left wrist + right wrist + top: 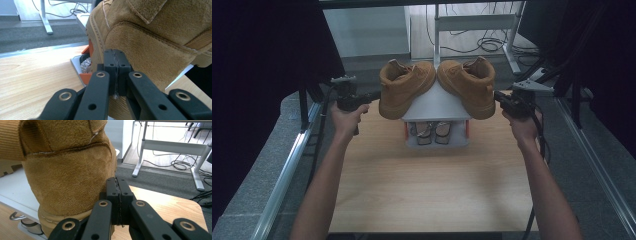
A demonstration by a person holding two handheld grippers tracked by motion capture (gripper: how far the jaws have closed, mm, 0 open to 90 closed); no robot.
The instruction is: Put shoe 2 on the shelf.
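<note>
We see 2 tan boots on the white stand [437, 104] near the desk's [432, 185] far edge, toes meeting. Our left gripper [373, 95], jaws closed and empty, sits at the left boot's [404, 87] heel; our right gripper [498, 96], likewise closed, at the right boot's [468, 85] heel.

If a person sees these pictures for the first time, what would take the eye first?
Most striking are the two tan boots, the left boot and the right boot, toe to toe on top of a white rack at the far middle of the wooden table. The left gripper and right gripper, both with jaws shut, sit at the boots' heels.
</note>
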